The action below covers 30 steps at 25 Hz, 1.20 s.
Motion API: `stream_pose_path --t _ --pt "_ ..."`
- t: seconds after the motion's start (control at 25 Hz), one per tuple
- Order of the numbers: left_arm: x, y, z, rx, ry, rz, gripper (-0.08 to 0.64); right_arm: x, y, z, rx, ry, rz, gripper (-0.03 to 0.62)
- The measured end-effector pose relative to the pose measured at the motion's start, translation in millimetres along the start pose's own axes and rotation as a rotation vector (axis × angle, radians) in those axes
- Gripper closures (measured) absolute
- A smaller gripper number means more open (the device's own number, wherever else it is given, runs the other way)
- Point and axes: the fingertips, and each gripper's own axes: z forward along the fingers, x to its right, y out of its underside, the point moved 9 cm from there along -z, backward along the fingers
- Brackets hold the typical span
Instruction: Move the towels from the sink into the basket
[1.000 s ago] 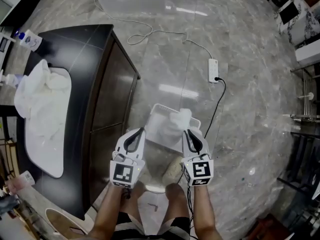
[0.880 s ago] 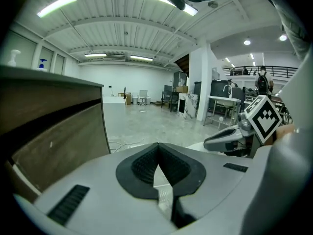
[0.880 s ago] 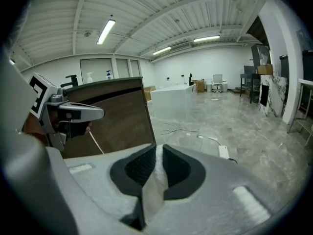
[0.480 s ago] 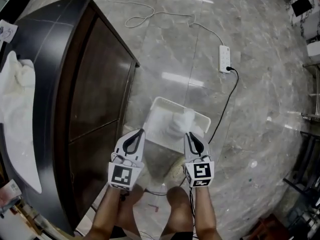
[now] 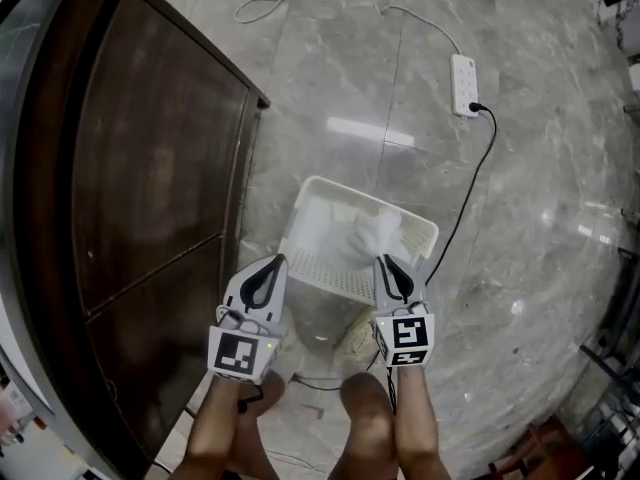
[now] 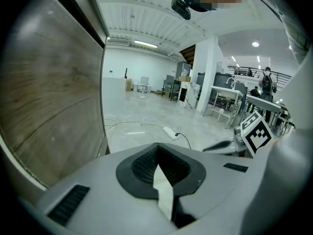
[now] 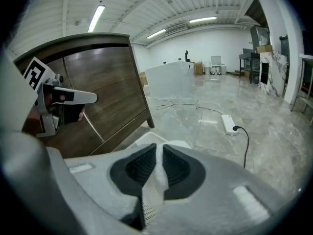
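Right claw (image 5: 395, 278) clamped tight on a fold of white towel (image 5: 365, 236); in the right gripper view the cloth fills the slit between the pads. Left claw (image 5: 262, 280) narrow, pads all but meeting. A thin pale sliver shows in the slit, and I cannot tell whether that is cloth or only what lies beyond. The towel hangs from the right jaws into the white basket (image 5: 325, 268), which stands on the stone floor (image 5: 330, 78) just beside the dark cabinet (image 5: 150, 168). Most of the cloth looks inside the rim already. The sink is in no view. Step in hand, as I judge it: laying this towel down in the basket. To do it well, keep the right claw over the middle of the basket, not its near wall, and let the cloth settle on the bottom before parting the jaws, so no corner drapes over the rim. Open fully and lift straight up, so the fuzzy pile does not drag out on the pads. Keep both claws off the basket wall, which looks light and could skid.
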Motion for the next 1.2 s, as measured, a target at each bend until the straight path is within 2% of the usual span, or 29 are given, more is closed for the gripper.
stream_pose_path --t 0.24,0.28,0.36,0.4,0.44,0.88,1.0,1.12,1.2 --pt "2.9 15.7 11.2 -0.022 0.008 -0.001 0.545 1.7 19.3 7.2 -0.021 -0.026 0.031 0.536" --pt "3.6 17.2 12.1 -0.025 0.011 0.001 0.545 1.0 21.5 8.6 -0.025 -0.036 0.044 0.492" --pt "5.5 19.9 13.8 -0.032 0.018 0.01 0.545 -0.1 25.2 11.2 -0.032 -0.048 0.062 0.299" --pt "6.4 20.9 14.7 -0.034 0.02 0.014 0.545 -0.2 26.6 12.1 -0.034 -0.047 0.066 0.26" --pt "7.1 21.9 15.4 -0.035 0.022 0.014 0.545 -0.4 27.8 12.6 -0.034 -0.044 0.067 0.249" --pt "6.7 22.9 17.2 -0.039 0.027 0.003 0.545 -4.2 23.1 10.1 -0.026 -0.054 0.051 0.242" --pt "8.1 9.7 12.5 -0.021 0.03 0.011 0.545 -4.2 7.3 1.0 -0.006 -0.049 0.034 0.244" --pt "10.9 -7.7 1.2 -0.003 0.046 0.054 0.545 -6.1 -13.8 -14.4 0.017 -0.039 0.025 0.273" --pt "16.9 -27.9 -9.2 0.006 0.039 0.042 0.545 -7.5 -31.0 -28.2 0.03 -0.035 0.02 0.293"
